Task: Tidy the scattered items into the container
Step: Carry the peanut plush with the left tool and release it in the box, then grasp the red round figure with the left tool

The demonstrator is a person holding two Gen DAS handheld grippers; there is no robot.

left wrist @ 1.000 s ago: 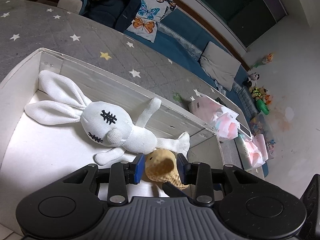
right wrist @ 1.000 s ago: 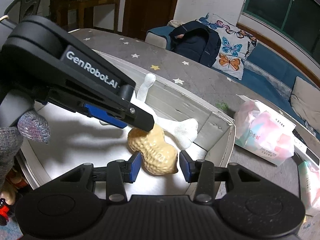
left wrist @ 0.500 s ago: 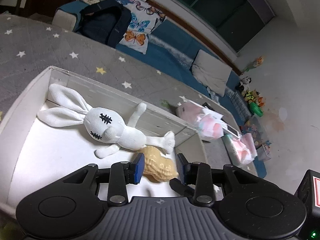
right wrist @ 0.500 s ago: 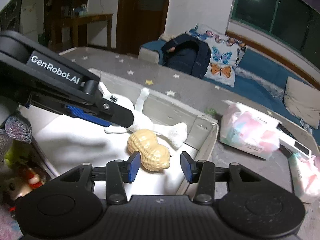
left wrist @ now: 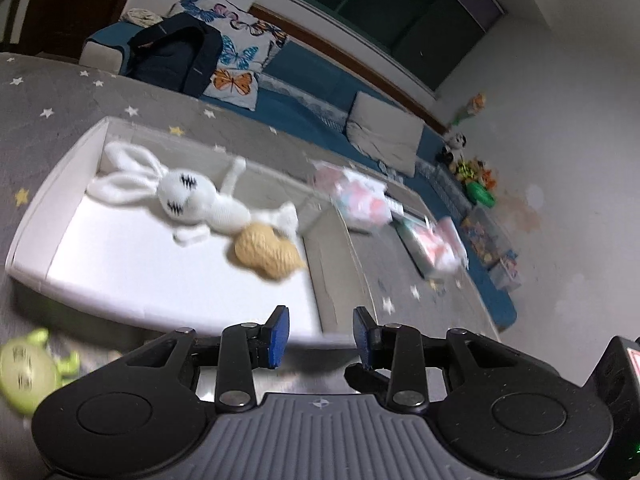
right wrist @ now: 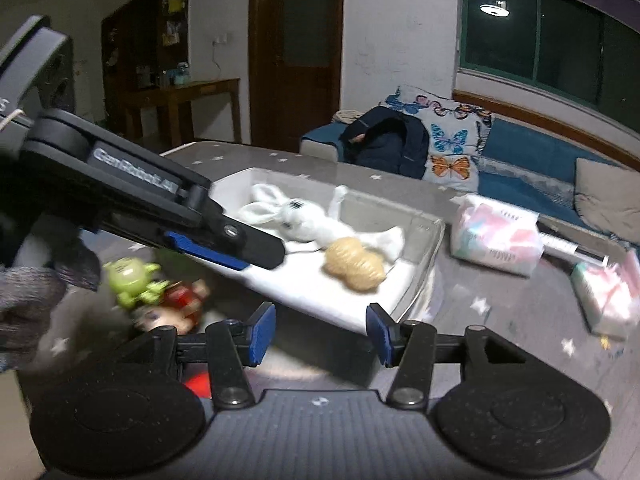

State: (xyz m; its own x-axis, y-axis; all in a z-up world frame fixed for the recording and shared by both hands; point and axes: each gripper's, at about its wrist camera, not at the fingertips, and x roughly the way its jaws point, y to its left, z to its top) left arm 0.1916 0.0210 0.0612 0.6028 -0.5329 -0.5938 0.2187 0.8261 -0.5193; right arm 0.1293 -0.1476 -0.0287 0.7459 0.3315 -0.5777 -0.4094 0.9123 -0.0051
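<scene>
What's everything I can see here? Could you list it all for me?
box: one, white, on the grey starred cover
rabbit toy: one, white, in the box
peanut toy: one, tan, in the box beside the rabbit
green figure: one, outside the box
red figure: one, beside the green one
tissue packs: two, pastel, right of the box
backpack: one, dark, on the sofa
butterfly pillow: one
left gripper: jaws open, empty
right gripper: jaws just opening, empty
gloved hand: one, grey

rabbit: white knit cloth, matt
peanut: tan, ribbed, rough
box: white, smooth, matt
mat: grey quilted cloth w/ stars
</scene>
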